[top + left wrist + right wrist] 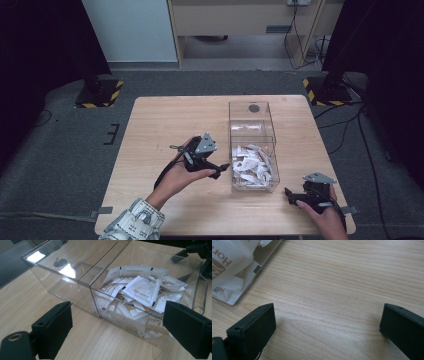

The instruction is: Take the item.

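The worktop (165, 120) is a square of pale wood with a fine grain, standing on grey carpet (60, 150). Most of its top is bare. Right of centre in the high view sits a clear box (252, 145), long and narrow, split by a partition into two compartments. The far compartment holds nothing I can make out apart from a dark round mark on its far end; the near one is heaped with white sachets (252, 167), some printed in brown.

The left tool (220, 171) is held just left of the box, its tips close to the near compartment's wall. In the left gripper view its jaws stand wide apart with nothing between them, and the sachets (140, 290) lie behind the clear wall straight ahead. The right tool (292, 196) is low over the worktop at the lower right of the high view, just off the box's near right corner. Its jaws are also spread wide and hold nothing; in the right gripper view bare wood lies between them, and the box's corner with sachets (229, 267) sits at the upper left.

Behind the worktop, two black stands rest on bases (100, 92) edged in yellow-and-black stripes, at the upper left and upper right. Cables (350, 125) trail over the carpet on the right. At the top of the frame are a pale wall panel (130, 30) and light wooden furniture (240, 20).
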The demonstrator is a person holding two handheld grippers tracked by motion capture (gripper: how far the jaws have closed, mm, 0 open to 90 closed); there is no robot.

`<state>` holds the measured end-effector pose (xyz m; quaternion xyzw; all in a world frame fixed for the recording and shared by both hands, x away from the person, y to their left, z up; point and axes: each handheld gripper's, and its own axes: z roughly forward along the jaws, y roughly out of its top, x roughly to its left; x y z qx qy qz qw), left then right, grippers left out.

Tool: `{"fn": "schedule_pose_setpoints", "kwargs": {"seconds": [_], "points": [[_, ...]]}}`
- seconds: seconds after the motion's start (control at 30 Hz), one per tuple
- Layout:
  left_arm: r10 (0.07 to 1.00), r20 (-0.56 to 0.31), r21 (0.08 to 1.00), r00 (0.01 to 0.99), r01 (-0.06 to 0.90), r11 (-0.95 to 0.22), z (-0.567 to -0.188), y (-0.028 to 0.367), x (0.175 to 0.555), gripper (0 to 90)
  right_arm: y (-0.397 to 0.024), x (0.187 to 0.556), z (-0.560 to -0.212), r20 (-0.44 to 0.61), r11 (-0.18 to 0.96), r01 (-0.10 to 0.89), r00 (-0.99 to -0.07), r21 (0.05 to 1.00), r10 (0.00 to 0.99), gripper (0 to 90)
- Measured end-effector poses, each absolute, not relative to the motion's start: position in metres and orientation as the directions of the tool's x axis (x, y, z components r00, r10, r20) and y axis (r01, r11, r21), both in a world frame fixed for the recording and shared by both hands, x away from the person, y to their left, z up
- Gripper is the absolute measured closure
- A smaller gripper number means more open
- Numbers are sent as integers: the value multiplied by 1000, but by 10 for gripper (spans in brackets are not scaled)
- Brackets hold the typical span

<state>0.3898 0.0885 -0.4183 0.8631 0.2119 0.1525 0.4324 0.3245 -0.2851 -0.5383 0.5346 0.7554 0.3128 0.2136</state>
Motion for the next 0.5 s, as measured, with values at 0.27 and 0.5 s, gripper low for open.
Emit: {"fn": "schedule_pose_setpoints", "kwargs": {"seconds": [0.27, 0.5], "points": [[467, 69, 811, 881, 223, -540, -411, 70, 390, 161, -285, 324, -538, 12, 232, 674, -337, 701, 941, 8], [428, 53, 812, 902, 210, -544, -409, 54, 387, 277, -285, 324, -538, 12, 233, 674, -337, 701, 941, 8]]}}
